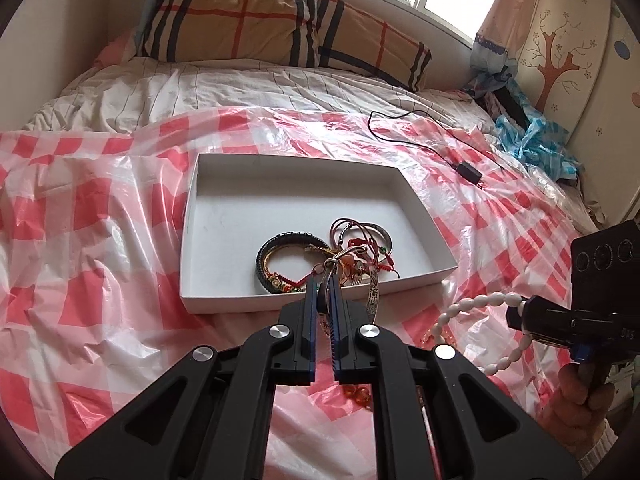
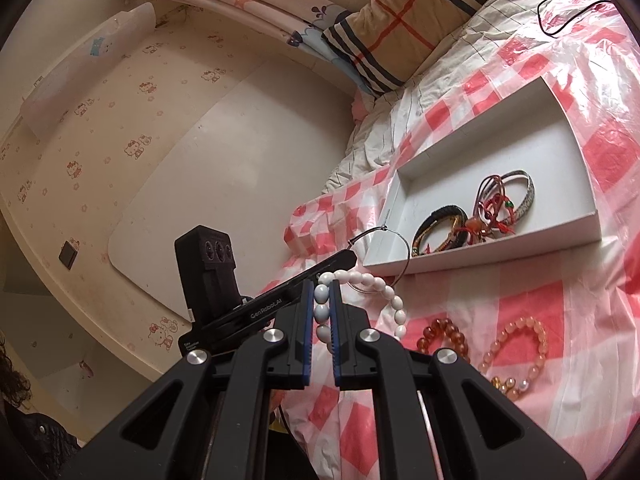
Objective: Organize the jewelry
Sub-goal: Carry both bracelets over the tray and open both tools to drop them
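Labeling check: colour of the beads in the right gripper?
White bead bracelet; clearest in the right wrist view.

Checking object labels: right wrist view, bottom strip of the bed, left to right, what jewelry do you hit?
White bead bracelet in the right gripper → amber bead bracelet → pale peach bead bracelet, both lying on the checked plastic sheet.

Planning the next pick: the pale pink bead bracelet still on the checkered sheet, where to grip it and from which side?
Grip the pale pink bead bracelet across one arc of its ring, one finger inside the loop, one outside. It lies flat and open on the checkered sheet, so come from above. Its outer side, away from the amber bead bracelet, looks clearest. Both hand-held grippers are full now.
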`<state>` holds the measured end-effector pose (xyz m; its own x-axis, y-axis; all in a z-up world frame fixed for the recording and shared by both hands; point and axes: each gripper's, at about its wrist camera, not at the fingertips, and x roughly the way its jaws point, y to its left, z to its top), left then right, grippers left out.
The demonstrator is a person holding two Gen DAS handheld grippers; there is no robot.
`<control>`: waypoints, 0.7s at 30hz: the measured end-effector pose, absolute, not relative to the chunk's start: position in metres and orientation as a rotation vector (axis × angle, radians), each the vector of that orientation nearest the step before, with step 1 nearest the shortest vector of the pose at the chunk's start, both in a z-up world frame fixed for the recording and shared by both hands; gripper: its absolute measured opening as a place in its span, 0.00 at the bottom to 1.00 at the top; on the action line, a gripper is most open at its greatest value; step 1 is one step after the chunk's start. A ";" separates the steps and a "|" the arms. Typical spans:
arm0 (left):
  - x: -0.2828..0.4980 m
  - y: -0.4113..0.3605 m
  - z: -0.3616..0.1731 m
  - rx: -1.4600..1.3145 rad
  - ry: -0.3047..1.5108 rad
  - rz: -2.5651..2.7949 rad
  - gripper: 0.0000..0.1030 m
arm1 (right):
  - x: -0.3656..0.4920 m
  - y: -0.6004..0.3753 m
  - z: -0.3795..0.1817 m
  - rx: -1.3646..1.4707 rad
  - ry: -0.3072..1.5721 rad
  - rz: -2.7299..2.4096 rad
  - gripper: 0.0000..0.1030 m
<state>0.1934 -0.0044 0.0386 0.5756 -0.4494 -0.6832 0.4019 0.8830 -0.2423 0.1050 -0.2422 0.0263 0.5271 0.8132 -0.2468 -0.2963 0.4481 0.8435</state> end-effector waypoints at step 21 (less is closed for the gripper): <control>0.238 -0.022 0.032 -0.133 0.812 -0.456 0.05 | 0.159 -0.243 0.009 0.708 0.882 0.670 0.22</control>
